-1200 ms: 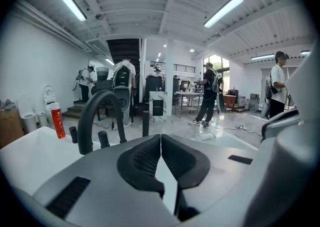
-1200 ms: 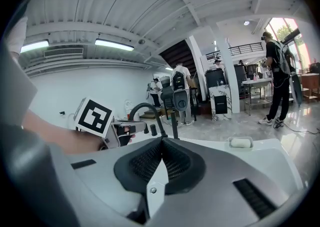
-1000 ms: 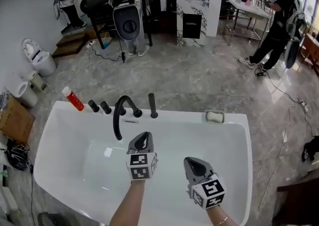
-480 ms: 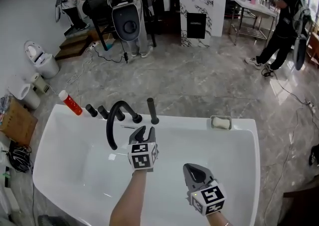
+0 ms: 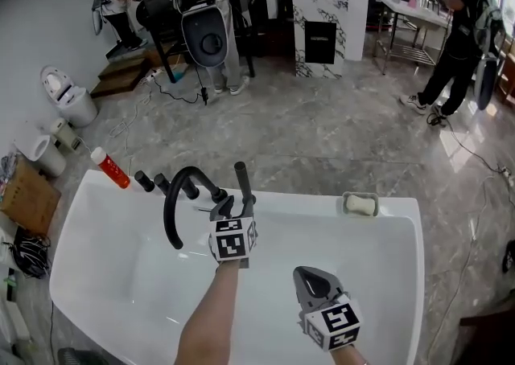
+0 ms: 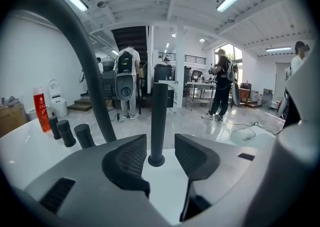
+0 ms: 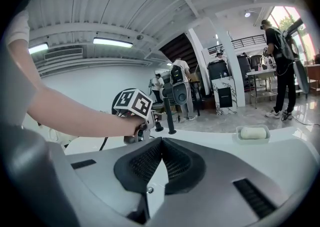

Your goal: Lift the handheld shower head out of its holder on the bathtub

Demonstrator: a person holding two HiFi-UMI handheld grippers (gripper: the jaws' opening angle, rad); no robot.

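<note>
Left gripper (image 5: pixel 233 207) outstretched, fingers (image 6: pixel 127 158) opening around shower head (image 5: pixel 242 180) (untouched); right gripper (image 5: pixel 312 278) closed

Upright shower head (image 5: pixel 241 176) on bathtub (image 5: pixel 299 204)

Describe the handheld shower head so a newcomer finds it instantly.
Find the white bathtub and its far ledge of black fittings. Just right of the arched spout stands the shower head: a slim, straight, upright black rod, taller than the stubby knobs at the left.

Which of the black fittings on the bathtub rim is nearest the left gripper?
The tall thin handheld shower head, straight ahead of the left gripper's opening jaws; the short knobs and curved spout stand further left.
</note>
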